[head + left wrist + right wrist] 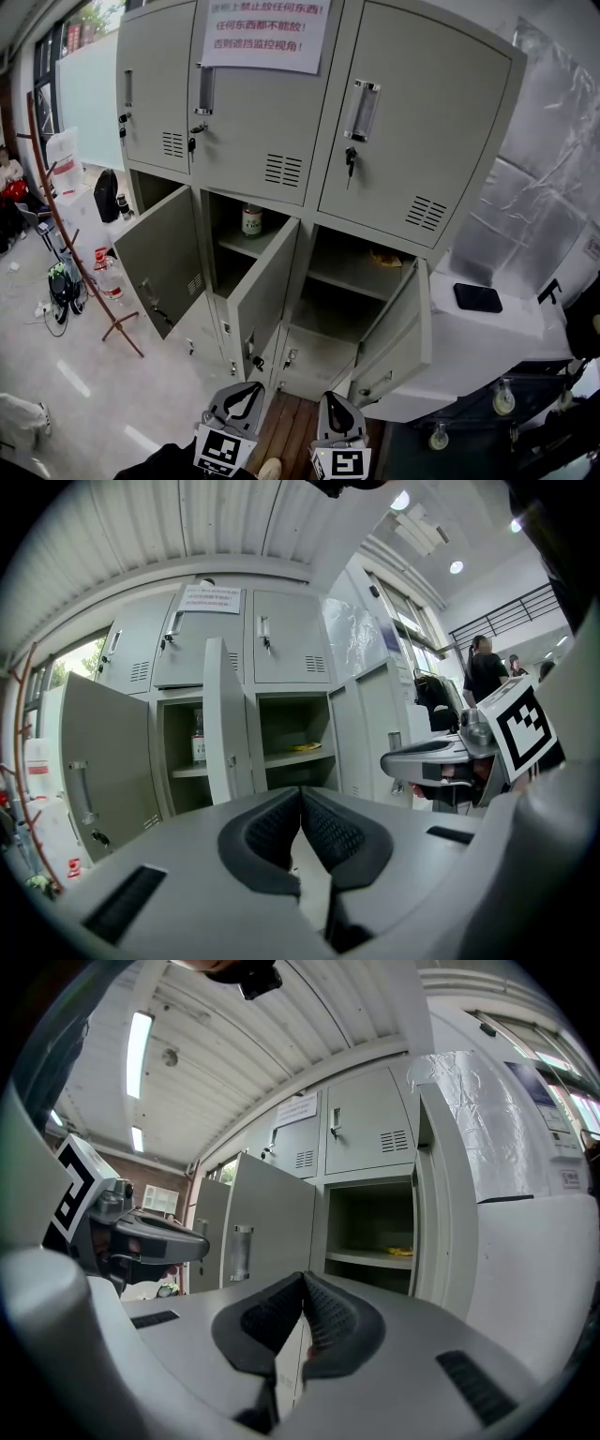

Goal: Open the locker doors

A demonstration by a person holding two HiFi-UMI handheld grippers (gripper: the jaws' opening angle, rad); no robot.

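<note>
**Tall grey sheet-steel locker cabinet**, front view. The three middle-row doors are shown swung open. The upper-row doors and the low bottom-row doors are shut. The left gripper and right gripper are held low before the cabinet, apart from it. In each gripper view the ribbed black pads are seen pressed together with nothing between them. Each door is judged light, stiff and freely hinged, its thin panel likely to flex if pulled at a corner. Hold is best taken at the upright chrome pull handle, above the small key, which may need turning first.
</note>
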